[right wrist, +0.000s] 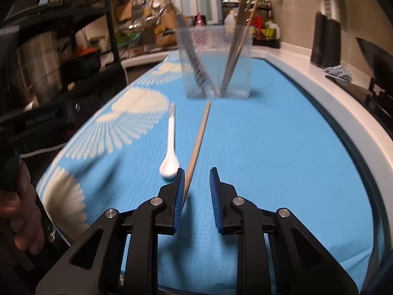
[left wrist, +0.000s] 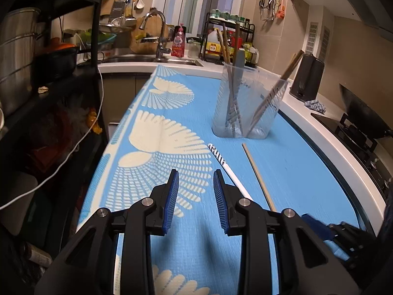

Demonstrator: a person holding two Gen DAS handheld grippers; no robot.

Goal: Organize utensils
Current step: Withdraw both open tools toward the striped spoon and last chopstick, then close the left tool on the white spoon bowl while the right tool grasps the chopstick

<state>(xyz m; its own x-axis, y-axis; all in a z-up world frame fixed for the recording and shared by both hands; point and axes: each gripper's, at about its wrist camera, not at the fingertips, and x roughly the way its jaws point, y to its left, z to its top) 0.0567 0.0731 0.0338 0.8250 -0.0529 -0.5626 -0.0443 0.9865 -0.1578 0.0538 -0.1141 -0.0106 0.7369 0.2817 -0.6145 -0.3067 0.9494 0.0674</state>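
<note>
**Both grippers low over the blue mat, nothing held**

While you hold both grippers above the blue mat (left wrist: 282, 152), neither one has anything in it. Your left gripper (left wrist: 196, 174) has its blue pads parted by a narrow gap, with only mat showing between them. The white spoon (left wrist: 227, 169) lies just to the right of it, its striped handle end pointing toward the clear cup (left wrist: 248, 105); the right-hand finger (left wrist: 219, 196) covers the near part of the spoon, so you cannot tell from this view whether they touch.

Your right gripper (right wrist: 196, 173) is also parted narrowly and empty. The single wooden chopstick (right wrist: 199, 137) lies flat on the mat and runs from near the base of the cup (right wrist: 217, 59) down to the left finger (right wrist: 180, 191), where its near end slips out of sight beside the pad. It sits at the edge of the gap rather than squarely between the pads. The spoon (right wrist: 169, 157) rests bowl-end toward you, just left of the chopstick and close to the same finger.

The cup stands upright on the mat, farther along the counter (left wrist: 326, 132), already holding several chopsticks and utensils leaning against its walls. At the left edge of the right wrist view, your hand (right wrist: 17, 211) grips the other tool's handle.
</note>
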